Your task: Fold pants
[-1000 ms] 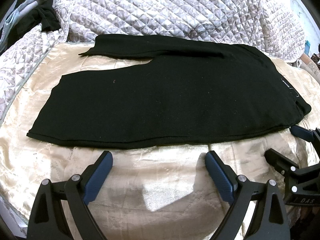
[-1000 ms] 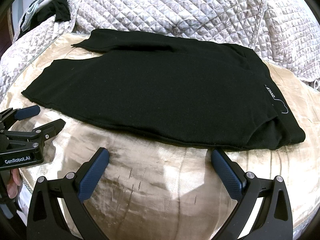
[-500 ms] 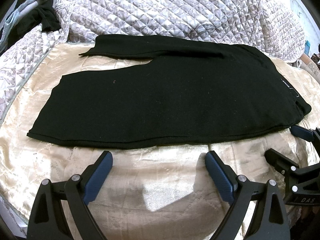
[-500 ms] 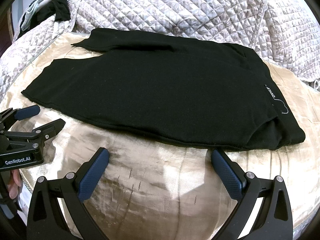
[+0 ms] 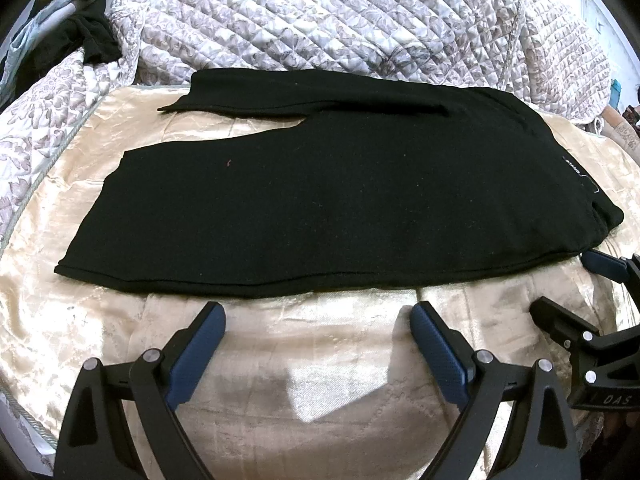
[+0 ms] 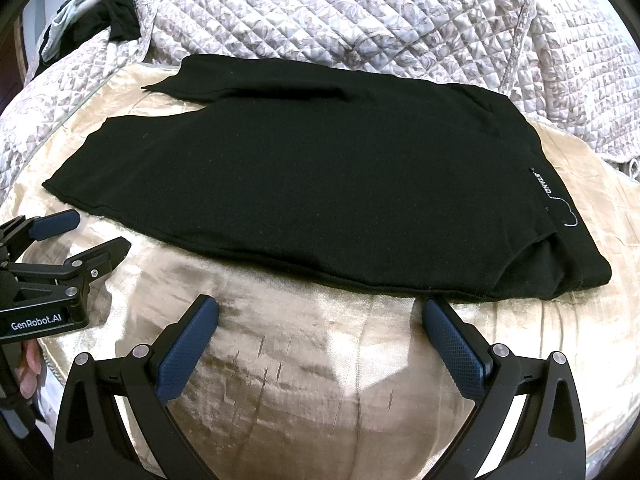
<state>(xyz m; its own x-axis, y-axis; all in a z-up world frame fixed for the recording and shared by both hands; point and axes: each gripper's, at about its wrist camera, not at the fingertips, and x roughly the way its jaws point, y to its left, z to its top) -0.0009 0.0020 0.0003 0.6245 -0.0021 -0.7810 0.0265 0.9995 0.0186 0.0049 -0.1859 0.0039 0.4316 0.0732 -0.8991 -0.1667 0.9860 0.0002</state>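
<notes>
Two grippers, jaws wide, empty, short of the black pants (image 5: pixel 320 200).
Pants lie flat on the gold satin bedspread (image 5: pixel 280 360), legs left, waistband (image 6: pixel 568 216) right. Left gripper (image 5: pixel 318 320) and right gripper (image 6: pixel 320 312) hover apart from the hem. Fabric appears soft, limp, light; pinch waistband and leg-cuff corners.

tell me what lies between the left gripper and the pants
Only bare gold sheet. In the left wrist view the left gripper, jaws open, sits just short of the pants hem.
</notes>
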